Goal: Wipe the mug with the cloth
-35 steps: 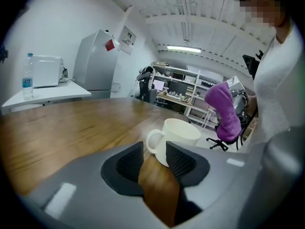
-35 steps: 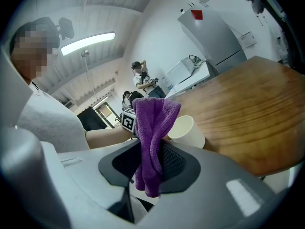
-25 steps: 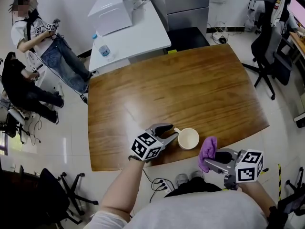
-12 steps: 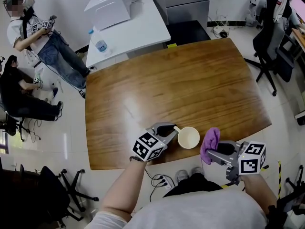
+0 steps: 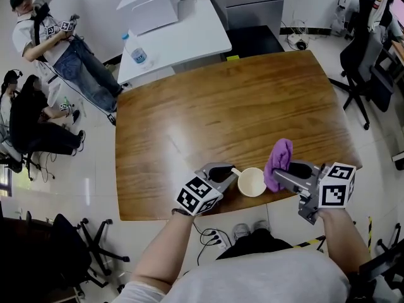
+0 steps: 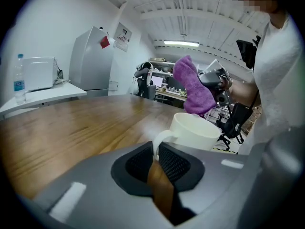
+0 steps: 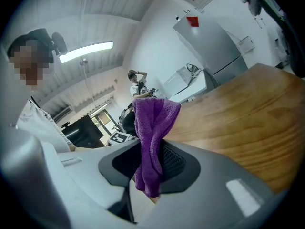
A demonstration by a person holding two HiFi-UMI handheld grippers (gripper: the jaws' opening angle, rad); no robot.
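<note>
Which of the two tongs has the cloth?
The right tongs: shut on the purple cloth, held up beside the mug. The left tongs have just closed on the mug's handle instead.

We see a brown wooden table (image 5: 240,112) spreading out ahead of the left gripper (image 5: 228,173) and the right gripper (image 5: 282,172). Well beyond both stands a white rectangular table (image 5: 183,40) bearing a white box-shaped appliance (image 5: 148,6) and a clear plastic water bottle with a blue label (image 5: 137,53). Far to the left gripper's left are a standing person in jeans (image 5: 63,49) and a seated person in black (image 5: 31,118). Far to the right gripper's right stands a black office chair (image 5: 363,55).
</note>
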